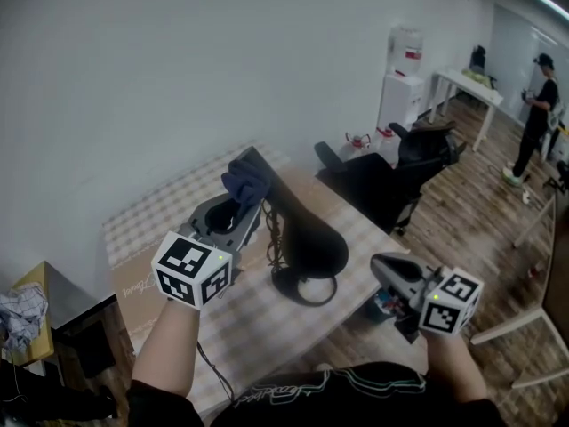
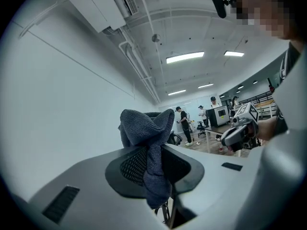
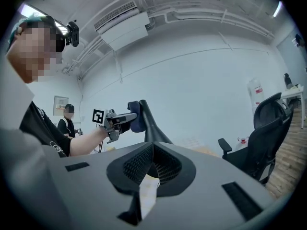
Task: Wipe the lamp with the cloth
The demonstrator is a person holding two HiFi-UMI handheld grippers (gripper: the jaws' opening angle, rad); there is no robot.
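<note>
A black desk lamp [image 1: 307,234] stands on the checked table [image 1: 151,216], its round base [image 1: 298,287] toward me. My left gripper [image 1: 249,205] is shut on a dark blue cloth [image 1: 246,179] and holds it against the lamp's upper end. In the left gripper view the cloth [image 2: 146,138] is bunched between the jaws and hides most of the lamp. My right gripper [image 1: 380,265] hangs to the right of the lamp, off the table's edge, jaws together and holding nothing. The right gripper view shows the lamp [image 3: 149,126], the cloth [image 3: 135,120] and the left gripper [image 3: 117,120] beyond its own shut jaws.
A black office chair [image 1: 391,181] stands behind the table's right corner. A water dispenser [image 1: 402,83], a white table [image 1: 467,83] and a person [image 1: 538,105] are further back right. A low box with crumpled cloth [image 1: 22,318] sits at left.
</note>
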